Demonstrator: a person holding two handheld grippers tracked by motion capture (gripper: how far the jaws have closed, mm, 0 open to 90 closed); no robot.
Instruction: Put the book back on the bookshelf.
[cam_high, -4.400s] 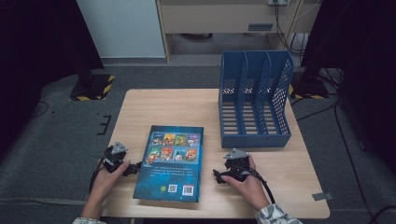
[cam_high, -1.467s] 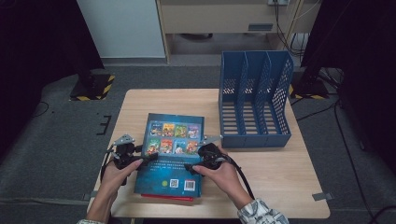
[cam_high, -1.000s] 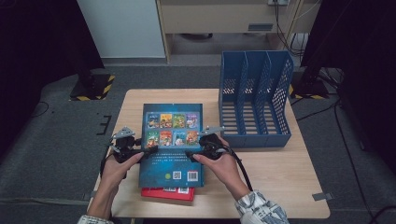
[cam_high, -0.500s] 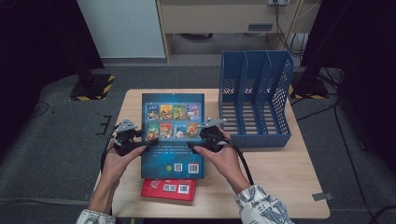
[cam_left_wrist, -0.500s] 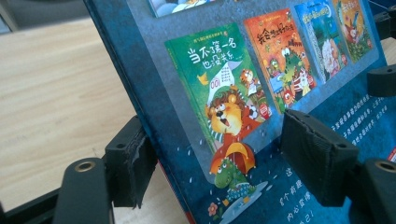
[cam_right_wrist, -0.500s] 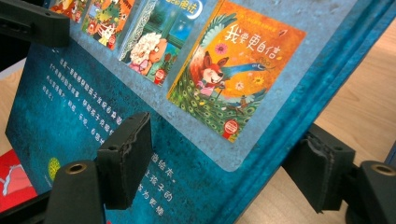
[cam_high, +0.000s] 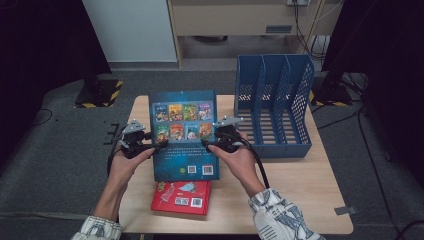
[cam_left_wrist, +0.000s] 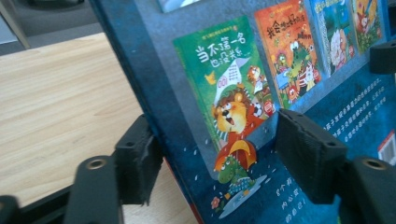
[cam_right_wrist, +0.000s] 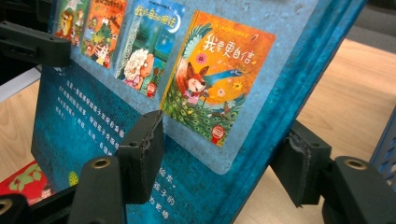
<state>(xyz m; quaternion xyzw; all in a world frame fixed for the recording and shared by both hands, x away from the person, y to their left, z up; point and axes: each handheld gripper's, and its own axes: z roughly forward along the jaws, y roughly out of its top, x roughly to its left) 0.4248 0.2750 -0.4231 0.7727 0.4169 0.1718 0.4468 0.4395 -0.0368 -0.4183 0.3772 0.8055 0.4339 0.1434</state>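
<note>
Blue book (cam_high: 184, 135), lifted off the table (cam_high: 300, 190) and tilted up toward the camera, back cover with 8 small pictures facing out. Gripped at mid-height on both side edges: left gripper (cam_high: 150, 146) on the left edge, right gripper (cam_high: 209, 144) on the right edge. Seen along the left gripper (cam_left_wrist: 219, 154), 1 pad across the cover and the other behind the edge, the book's thickness between them; same arrangement along the right gripper (cam_right_wrist: 219, 163). Both sets of jaws just closing further, now at a middling gap set by the book, pads against it on both sides as far as visible.

Compared with a second ago: raised higher and stood steeper, with more of the red book (cam_high: 181, 197) uncovered beneath, lying flat near the table's front edge. Compared with a few seconds ago: no longer flat on the table with grippers resting apart at either side.

Meaning for the work, by judgement: pick-up done, book free of the stack, carry not yet begun. Likely next, a swing to the right toward the blue file rack (cam_high: 274, 107) with its 3 open slots, spine turned to slide in upright. Risk: slip at the edges under a 2-point hold.
</note>
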